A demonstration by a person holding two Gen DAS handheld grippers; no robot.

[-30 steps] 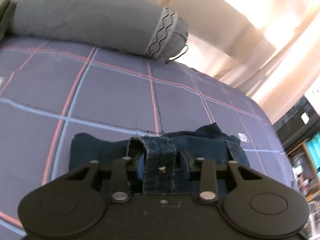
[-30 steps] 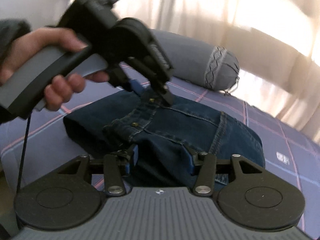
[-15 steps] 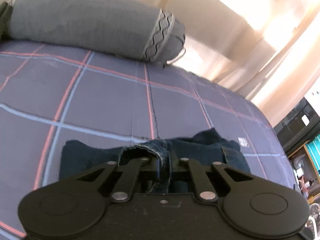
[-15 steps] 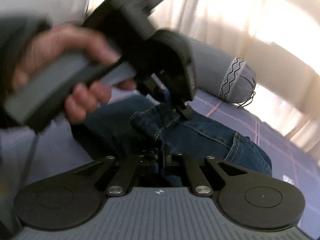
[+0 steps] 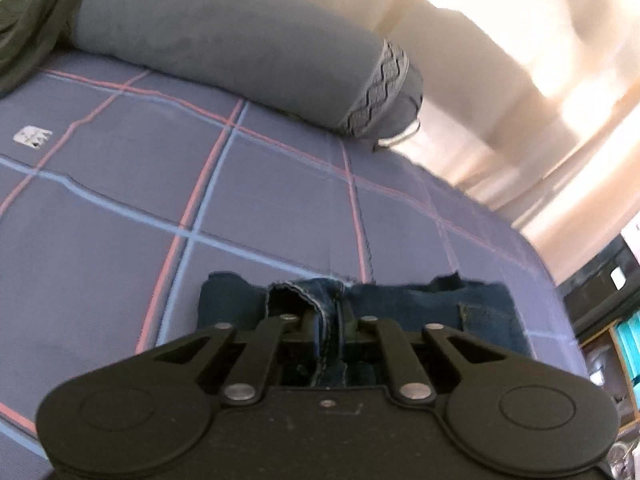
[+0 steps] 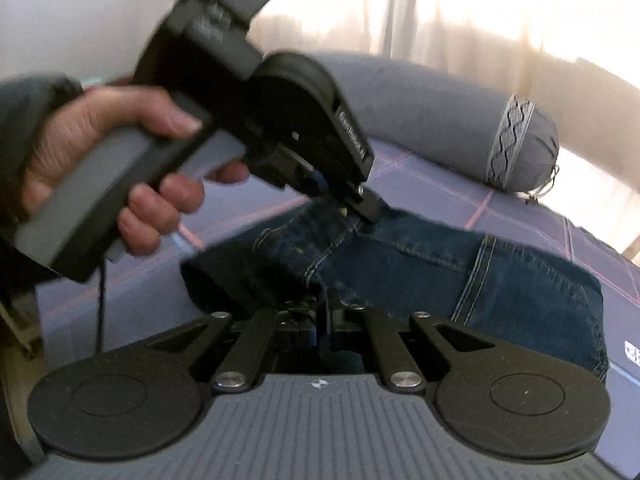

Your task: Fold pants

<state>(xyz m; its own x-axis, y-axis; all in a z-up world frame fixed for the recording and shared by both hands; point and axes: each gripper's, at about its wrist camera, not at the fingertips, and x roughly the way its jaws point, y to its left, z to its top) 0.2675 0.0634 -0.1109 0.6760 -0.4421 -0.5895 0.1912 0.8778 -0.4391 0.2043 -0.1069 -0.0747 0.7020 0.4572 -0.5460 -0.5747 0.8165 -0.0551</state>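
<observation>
Dark blue jeans (image 6: 460,276) lie folded in a thick bundle on the checked bedspread (image 5: 120,208). In the left wrist view my left gripper (image 5: 330,322) is shut on a stitched fold of the jeans (image 5: 424,304) at their near edge. The right wrist view shows that same left gripper (image 6: 362,208), held by a person's hand (image 6: 132,152), pinching the waistband at the bundle's far side. My right gripper (image 6: 326,316) is shut on the near edge of the denim, which is lifted slightly between the two grips.
A long grey bolster pillow (image 5: 240,44) lies across the back of the bed, with pale curtains (image 5: 520,60) behind it. Dark green cloth (image 5: 28,28) sits at the far left. The bed's edge and shelves (image 5: 608,344) are on the right.
Both grippers have gone from open around the jeans to shut on them. The left hand has swung closer and higher in the right wrist view, drawing the waistband up.
</observation>
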